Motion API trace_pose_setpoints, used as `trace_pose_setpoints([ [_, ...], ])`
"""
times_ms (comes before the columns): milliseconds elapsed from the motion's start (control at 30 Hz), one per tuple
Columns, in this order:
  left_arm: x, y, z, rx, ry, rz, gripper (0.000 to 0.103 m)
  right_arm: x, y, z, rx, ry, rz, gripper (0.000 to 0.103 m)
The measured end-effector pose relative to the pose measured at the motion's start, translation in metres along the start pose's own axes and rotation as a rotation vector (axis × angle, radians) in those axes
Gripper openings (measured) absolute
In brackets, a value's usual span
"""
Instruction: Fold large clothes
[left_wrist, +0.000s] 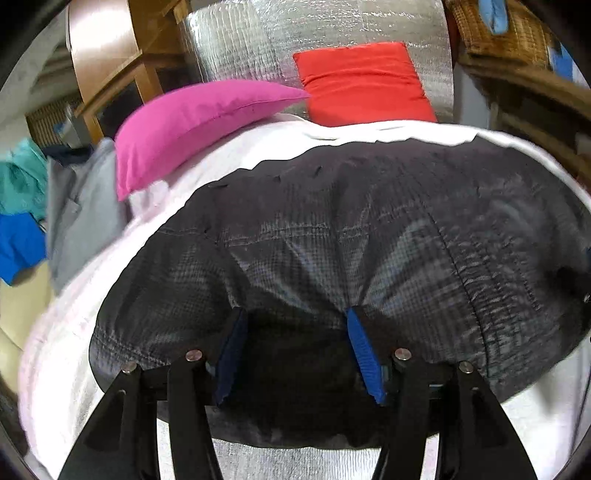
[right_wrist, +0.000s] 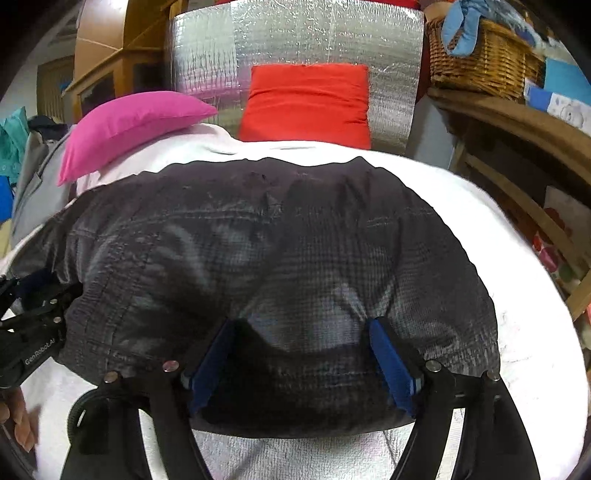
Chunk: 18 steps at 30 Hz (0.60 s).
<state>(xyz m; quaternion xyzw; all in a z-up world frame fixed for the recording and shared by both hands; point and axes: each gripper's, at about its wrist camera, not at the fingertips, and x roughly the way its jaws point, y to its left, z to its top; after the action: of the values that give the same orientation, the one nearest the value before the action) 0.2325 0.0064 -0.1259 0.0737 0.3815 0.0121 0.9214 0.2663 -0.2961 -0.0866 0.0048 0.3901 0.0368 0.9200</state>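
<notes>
A dark checked garment (left_wrist: 351, 236) lies spread on a white sheet (left_wrist: 280, 147) covering a bed; its near edge hangs over silver foil mat (left_wrist: 295, 461) at the bottom of both views. The left claw (left_wrist: 297, 354) is spread, its blue pads (left_wrist: 364, 354) on either side of the garment's near hem, the cloth bunched between them but not pinched. The right claw (right_wrist: 303, 363) is spread likewise over the same hem, further right.

Beyond the garment a pink pillow (left_wrist: 192, 122) rests on the sheet's far left, and a red pillow (left_wrist: 364, 85) leans against a foil panel (left_wrist: 258, 44). Grey, teal and blue clothes (left_wrist: 22, 214) are heaped at the left, wooden furniture (left_wrist: 110, 66) behind them.

Only the right view shows the left claw's black body (right_wrist: 33, 332) at the garment's left edge, a hand (right_wrist: 18, 421) below it, and clearly a wicker basket (right_wrist: 480, 62) on a wooden shelf (right_wrist: 517, 122).
</notes>
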Motion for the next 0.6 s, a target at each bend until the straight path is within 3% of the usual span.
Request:
trace_pose_setpoints([
  [100, -0.016, 0.039, 0.011, -0.113, -0.013, -0.076, 0.059, -0.026, -0.044, 0.020, 0.139, -0.052, 0.129, 0.080],
  [200, -0.019, 0.112, 0.025, -0.321, -0.021, -0.116, 0.077, -0.034, -0.108, 0.041, 0.316, -0.090, 0.175, 0.090],
  [267, -0.004, 0.152, 0.031, -0.427, 0.027, -0.188, 0.078, -0.016, -0.148, 0.054, 0.401, -0.030, 0.206, 0.090],
  [400, 0.040, 0.195, 0.035, -0.533, 0.164, -0.350, 0.078, 0.046, -0.200, 0.056, 0.545, 0.155, 0.310, 0.090],
  [467, 0.055, 0.203, 0.036, -0.565, 0.200, -0.411, 0.078, 0.067, -0.206, 0.053, 0.589, 0.203, 0.413, 0.090],
  [600, 0.068, 0.202, 0.028, -0.623, 0.230, -0.520, 0.078, 0.087, -0.198, 0.054, 0.559, 0.255, 0.462, 0.090],
])
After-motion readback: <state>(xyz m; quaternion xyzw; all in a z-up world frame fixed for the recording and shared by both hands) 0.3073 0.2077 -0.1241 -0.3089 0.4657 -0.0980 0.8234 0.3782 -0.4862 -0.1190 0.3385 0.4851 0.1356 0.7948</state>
